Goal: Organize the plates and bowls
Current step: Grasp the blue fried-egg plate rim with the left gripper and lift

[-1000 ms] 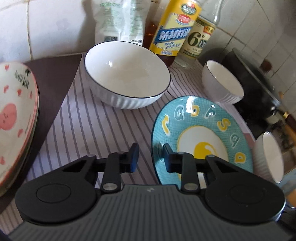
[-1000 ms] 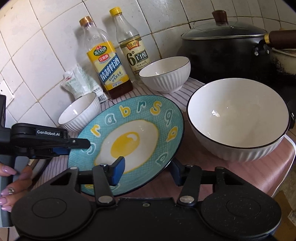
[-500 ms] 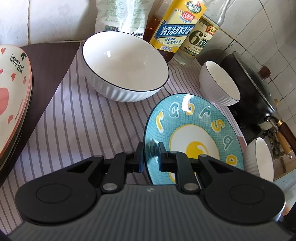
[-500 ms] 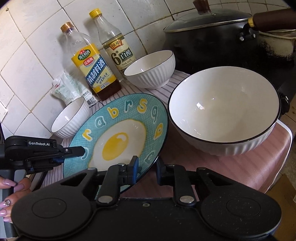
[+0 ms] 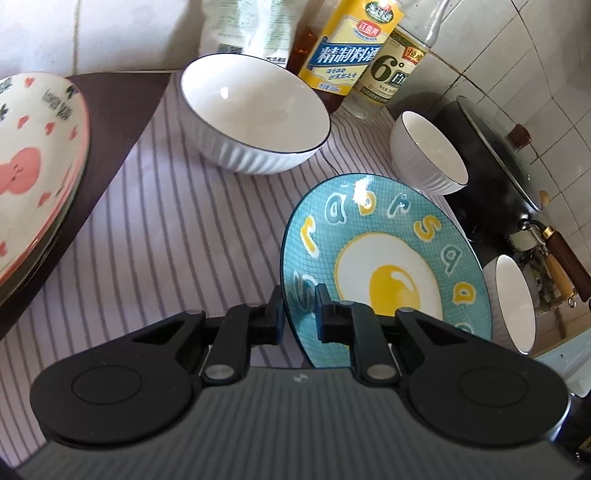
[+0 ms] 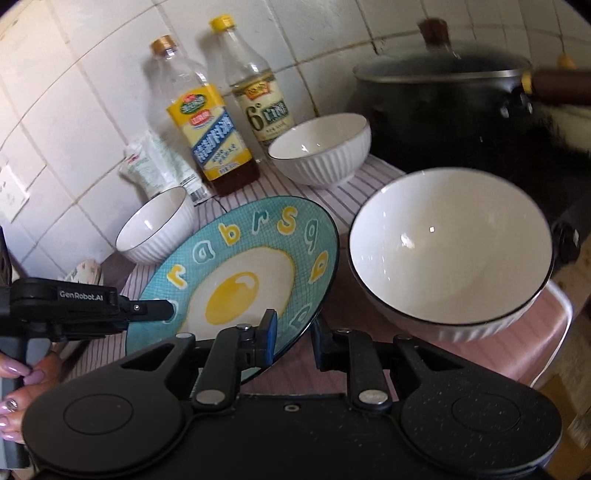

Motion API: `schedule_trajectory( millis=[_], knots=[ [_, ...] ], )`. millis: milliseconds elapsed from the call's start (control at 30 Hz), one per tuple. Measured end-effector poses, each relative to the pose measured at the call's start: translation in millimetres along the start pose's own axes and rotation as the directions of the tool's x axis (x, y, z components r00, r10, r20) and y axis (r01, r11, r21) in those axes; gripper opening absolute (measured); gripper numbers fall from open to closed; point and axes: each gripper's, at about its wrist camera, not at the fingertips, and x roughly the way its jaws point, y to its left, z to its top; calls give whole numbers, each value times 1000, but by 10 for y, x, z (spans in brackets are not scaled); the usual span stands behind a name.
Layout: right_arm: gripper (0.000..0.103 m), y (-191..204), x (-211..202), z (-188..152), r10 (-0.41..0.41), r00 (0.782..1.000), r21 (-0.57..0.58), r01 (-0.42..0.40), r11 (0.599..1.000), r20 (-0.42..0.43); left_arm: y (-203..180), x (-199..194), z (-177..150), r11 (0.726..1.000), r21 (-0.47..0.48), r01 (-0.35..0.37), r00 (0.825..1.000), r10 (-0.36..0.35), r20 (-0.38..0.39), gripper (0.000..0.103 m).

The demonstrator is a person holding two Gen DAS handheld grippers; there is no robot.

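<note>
Blue egg plate [image 5: 384,258], pinched at two edges and tilted above the striped cloth [image 5: 166,236]. Left gripper [image 5: 299,310] clamped on the near left rim, one pad under, one pad on the lettered face. Right gripper [image 6: 293,332] clamped on the near rim seen from its own camera, blue-padded finger [image 6: 267,334] on the face, the other below the edge. Left gripper [image 6: 162,308] also seen there, tip on the far left rim, with a hand [image 6: 26,384] on its handle at the frame edge.

Outward, on the cloth: large white ribbed bowl [image 5: 255,114] behind the plate, empty. Small white bowl [image 5: 428,155] near the bottles, empty. Another white bowl [image 6: 450,254] just right of the plate, empty; only its rim [image 5: 513,302] visible from the left camera. Pink heart plates [image 5: 33,173] stacked at far left on the dark counter [image 5: 110,122].

Against the tiled wall: yellow-labelled bottle [image 5: 347,51] with dark liquid at the bottom, clear bottle [image 5: 395,70] beside it, white packet [image 5: 251,29] to their left. Black lidded pot [image 6: 443,96] at right, contents hidden.
</note>
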Motion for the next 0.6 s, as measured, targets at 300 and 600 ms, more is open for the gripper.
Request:
schedule_trajectory(
  millis=[300,600],
  knots=[
    [25,145,-209,5,39,999,-21,-40,999,-32,-11,-357,-35,999,41,-8,1000,8,-3,14],
    [25,431,-509,94,62,998,-66,-63,996,-23,24,-819,-34,1000,15,6,999,-6,47,14]
  ],
)
